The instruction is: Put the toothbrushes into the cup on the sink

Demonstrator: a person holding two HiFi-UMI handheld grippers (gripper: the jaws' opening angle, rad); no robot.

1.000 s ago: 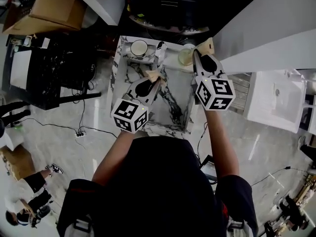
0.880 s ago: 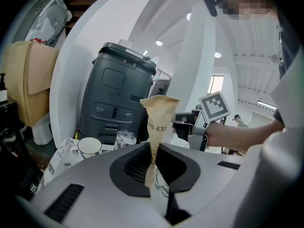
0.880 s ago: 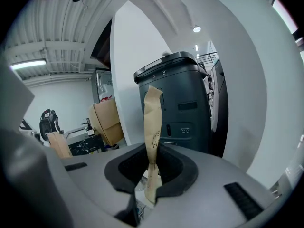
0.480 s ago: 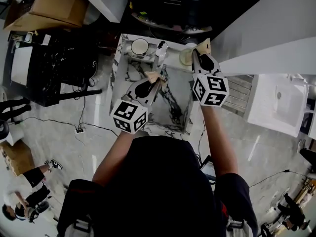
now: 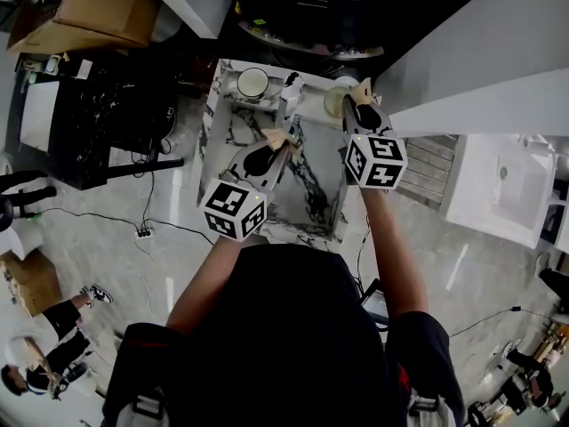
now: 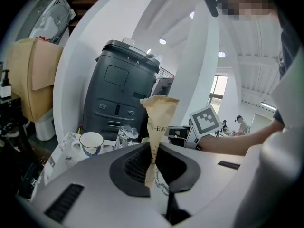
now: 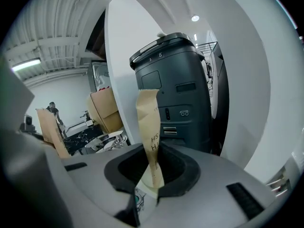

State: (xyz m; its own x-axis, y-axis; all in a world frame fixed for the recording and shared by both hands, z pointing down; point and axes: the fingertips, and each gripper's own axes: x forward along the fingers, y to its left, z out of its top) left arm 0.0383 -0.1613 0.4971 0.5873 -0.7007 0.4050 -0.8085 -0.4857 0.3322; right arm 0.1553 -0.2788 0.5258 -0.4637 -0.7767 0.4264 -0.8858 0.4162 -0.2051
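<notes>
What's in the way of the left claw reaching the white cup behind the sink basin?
Probably nothing, so likely yes: the left claw, shut on a paper-wrapped toothbrush, hovers over the basin, and the white cup stands uncovered just beyond it.

Sink is set at centre, in front of a dark machine. A cup is placed on the sink's far left corner, a tap at mid far edge, a second cup on the far right corner. Left gripper is held over the basin, a wrapped toothbrush clamped upright between its jaws. Right gripper is held over the second cup, a second wrapped toothbrush clamped likewise. A cardboard box is seen far left.
</notes>
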